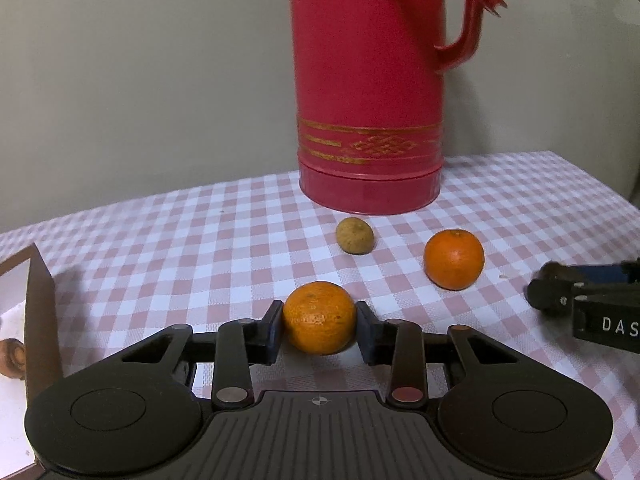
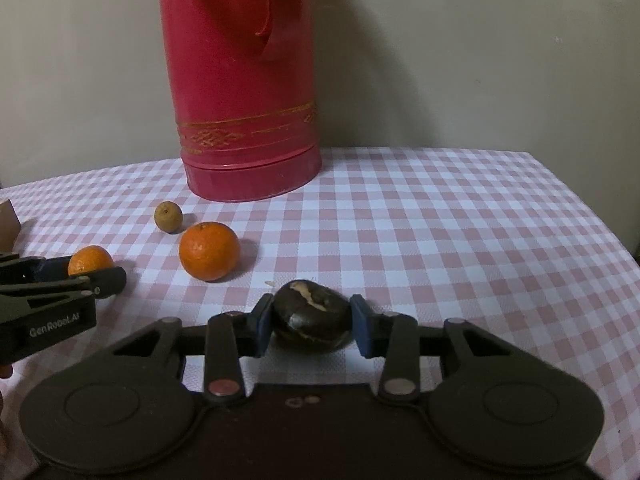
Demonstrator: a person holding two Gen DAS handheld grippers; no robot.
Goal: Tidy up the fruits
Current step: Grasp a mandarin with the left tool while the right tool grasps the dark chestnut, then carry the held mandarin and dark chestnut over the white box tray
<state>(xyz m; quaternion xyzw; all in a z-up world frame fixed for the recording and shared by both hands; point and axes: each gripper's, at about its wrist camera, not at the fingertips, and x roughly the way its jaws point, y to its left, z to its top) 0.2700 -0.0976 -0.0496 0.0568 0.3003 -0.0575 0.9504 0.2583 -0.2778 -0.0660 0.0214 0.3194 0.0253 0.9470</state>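
Two oranges (image 1: 319, 317) (image 1: 454, 259), one small tan-brown fruit (image 1: 355, 235), one dark cracked fruit (image 2: 310, 316), one red thermos (image 1: 368, 92), two grippers (image 1: 319, 330) (image 2: 310, 322).

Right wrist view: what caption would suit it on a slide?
Right gripper closes around a dark fruit on the checkered table, with two oranges and a red flask behind.

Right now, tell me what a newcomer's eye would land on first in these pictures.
The tall red thermos stands at the back of the checked tablecloth, dwarfing everything else. In front of it, the left hand-held gripper is closed around an orange, and the right hand-held gripper clasps a dark brown fruit with a cracked skin. Between them a second orange and a small tan fruit lie loose on the cloth.
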